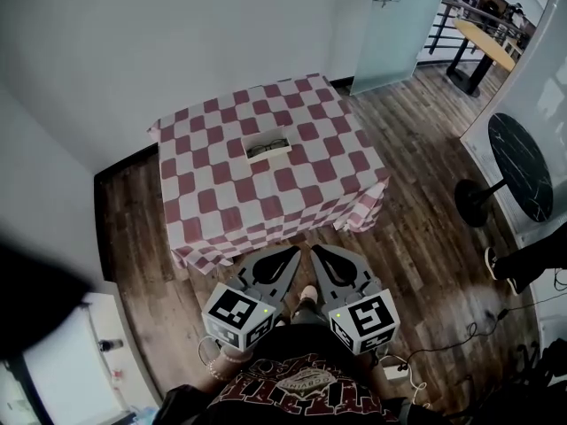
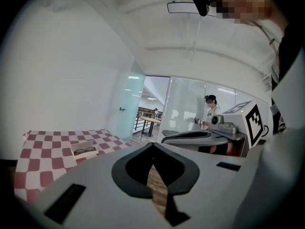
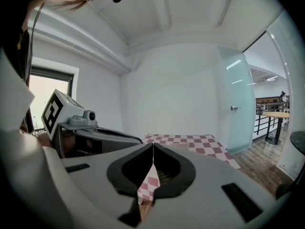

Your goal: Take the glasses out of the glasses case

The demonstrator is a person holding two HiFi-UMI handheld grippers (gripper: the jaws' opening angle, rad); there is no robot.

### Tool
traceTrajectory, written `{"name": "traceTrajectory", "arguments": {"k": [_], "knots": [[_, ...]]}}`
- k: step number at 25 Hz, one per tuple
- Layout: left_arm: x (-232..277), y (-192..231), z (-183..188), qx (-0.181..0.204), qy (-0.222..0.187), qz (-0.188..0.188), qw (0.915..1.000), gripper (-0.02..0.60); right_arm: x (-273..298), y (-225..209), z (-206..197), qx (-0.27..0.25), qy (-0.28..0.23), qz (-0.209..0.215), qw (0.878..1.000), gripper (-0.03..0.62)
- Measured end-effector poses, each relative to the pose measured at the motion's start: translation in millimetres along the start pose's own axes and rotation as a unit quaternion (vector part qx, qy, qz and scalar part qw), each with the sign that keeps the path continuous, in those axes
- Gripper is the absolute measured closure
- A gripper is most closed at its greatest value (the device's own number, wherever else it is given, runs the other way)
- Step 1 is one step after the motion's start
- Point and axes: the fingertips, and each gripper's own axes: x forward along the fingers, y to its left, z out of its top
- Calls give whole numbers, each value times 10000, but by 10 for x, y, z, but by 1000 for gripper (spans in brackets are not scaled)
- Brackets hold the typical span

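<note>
- The glasses case (image 1: 267, 147) lies open near the middle of the checked table (image 1: 213, 224), with the glasses (image 1: 266, 143) showing inside it.
- The left hand-held gripper (image 1: 282, 262) and the right hand-held gripper (image 1: 328, 264) are held close to the person, well apart from the table. Both have their jaws together and empty, probably because the reach has not begun.

Soft, even daylight fills the white room. The red-and-white checked cloth counter (image 1: 266, 180) throws only a faint shade on the brown wooden floor (image 1: 425, 149). The dark-framed window (image 3: 45, 99) is blown out to white. Both gripper views bend strongly and go black at the corners. The grey left tool (image 2: 152, 146) and grey right tool (image 3: 152, 145) look slightly soft, perhaps out of focus.
</note>
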Motion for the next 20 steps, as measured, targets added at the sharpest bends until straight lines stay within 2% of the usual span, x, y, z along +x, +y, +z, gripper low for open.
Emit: {"name": "traceTrajectory", "arguments": {"k": [8, 20], "knots": [[342, 219, 188, -31, -28, 331, 9994, 578, 232, -399, 209, -153, -35, 353, 9993, 574], [749, 363, 292, 77, -35, 787, 9969, 578, 371, -854, 200, -364, 77, 764, 9964, 574]]}}
